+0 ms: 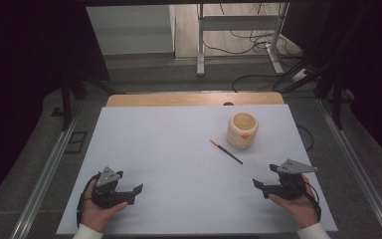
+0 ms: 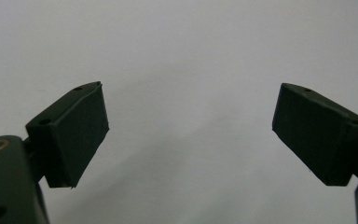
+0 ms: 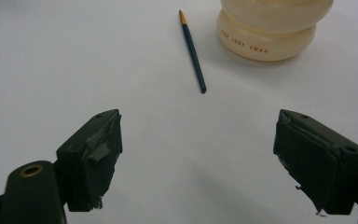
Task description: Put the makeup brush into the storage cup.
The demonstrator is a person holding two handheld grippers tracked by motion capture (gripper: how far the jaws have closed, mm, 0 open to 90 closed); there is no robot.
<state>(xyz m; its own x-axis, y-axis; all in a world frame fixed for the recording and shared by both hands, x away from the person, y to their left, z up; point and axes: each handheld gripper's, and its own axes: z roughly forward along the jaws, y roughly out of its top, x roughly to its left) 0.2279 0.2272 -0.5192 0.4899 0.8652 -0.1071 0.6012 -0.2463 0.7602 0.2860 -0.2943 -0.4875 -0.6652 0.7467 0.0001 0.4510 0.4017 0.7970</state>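
Both hands sit at the near edge of the white table (image 1: 179, 149), each holding a gripper. Right gripper (image 1: 259, 185): jaws spread wide, nothing between them, resting low near the table's right side. Left gripper (image 1: 134, 194): jaws likewise wide apart and empty, bare tabletop ahead of it.

Out from the right gripper, forward and a little toward the middle of the table, lies a thin dark stick with an orange tip (image 1: 226, 152), a pencil or small brush, hard to tell which. Flat on the surface. Long axis runs diagonally; orange end points away and to the left, dark end points back toward the right gripper.

Just beyond it, not touching, stands a cream-coloured cup (image 1: 242, 130), upright, mouth open.

Judgement: right hand is clearly nearer the stick; left is well apart from it. A grasp would mean closing across the shaft.
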